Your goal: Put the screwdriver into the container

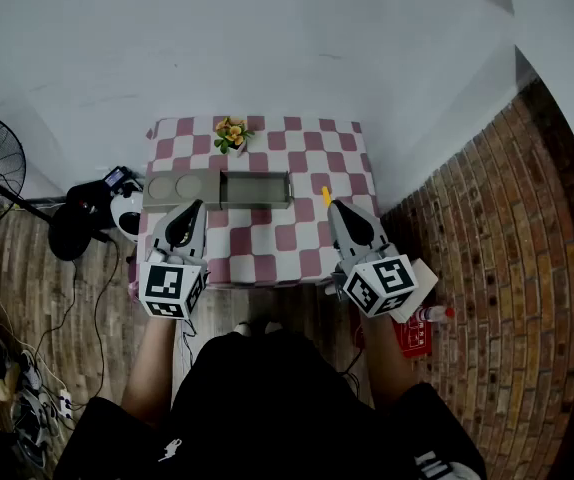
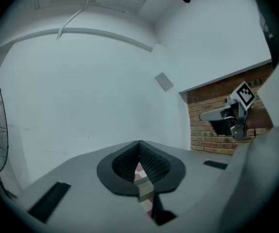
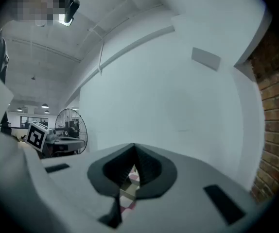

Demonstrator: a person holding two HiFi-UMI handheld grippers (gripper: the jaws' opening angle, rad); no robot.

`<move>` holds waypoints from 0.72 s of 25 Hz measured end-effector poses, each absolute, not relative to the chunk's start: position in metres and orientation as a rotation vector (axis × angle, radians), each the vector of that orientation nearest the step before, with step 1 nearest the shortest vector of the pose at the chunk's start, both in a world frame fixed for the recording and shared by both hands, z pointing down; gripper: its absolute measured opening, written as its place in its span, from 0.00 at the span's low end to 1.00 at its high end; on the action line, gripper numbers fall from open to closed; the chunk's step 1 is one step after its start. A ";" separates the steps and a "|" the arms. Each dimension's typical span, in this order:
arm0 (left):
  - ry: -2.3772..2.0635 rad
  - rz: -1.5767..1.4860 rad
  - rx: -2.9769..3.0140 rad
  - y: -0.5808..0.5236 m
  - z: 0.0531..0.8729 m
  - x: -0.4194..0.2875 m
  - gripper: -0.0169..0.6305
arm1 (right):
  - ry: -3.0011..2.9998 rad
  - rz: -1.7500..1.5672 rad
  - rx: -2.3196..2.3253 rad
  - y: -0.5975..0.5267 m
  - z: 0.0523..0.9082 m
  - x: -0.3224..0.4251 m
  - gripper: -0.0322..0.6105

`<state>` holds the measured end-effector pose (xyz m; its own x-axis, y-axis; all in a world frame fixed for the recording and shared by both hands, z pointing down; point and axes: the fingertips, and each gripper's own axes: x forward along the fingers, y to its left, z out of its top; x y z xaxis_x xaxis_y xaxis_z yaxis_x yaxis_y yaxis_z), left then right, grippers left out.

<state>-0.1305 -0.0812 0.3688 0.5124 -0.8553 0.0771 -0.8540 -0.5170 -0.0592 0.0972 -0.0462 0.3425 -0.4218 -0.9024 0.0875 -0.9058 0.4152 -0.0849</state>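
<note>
Left gripper [image 1: 193,211], right gripper [image 1: 337,210]: jaws together, empty, poised at the table [image 1: 267,258] edge. Screwdriver [image 1: 326,196]: beside the container [image 1: 256,189], nearest the right gripper, likely its pick.

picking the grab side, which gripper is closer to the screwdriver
Right. The right gripper sits just beside the screwdriver, on its near right; the left gripper is well off to its left, by the container.

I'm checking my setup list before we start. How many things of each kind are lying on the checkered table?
Screwdriver: 1
Grey container: 1
Small flower pot: 1
Total: 3
</note>
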 end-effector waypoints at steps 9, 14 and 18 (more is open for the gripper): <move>1.531 -0.152 -2.742 -0.076 0.370 -0.127 0.03 | -2.635 0.225 1.688 -0.045 0.345 0.106 0.05; 1.478 -0.196 -2.809 -0.071 0.383 -0.126 0.03 | -2.581 0.319 1.721 -0.048 0.369 0.114 0.05; 1.482 -0.259 -2.810 -0.069 0.404 -0.130 0.03 | -2.514 0.435 1.732 -0.052 0.406 0.120 0.05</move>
<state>-0.1300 -0.0686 0.4041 0.5549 -0.8155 0.1648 -0.8230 -0.5670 -0.0349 0.1198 -0.0519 0.4061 -0.3679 -0.9069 0.2052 -0.9232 0.3298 -0.1975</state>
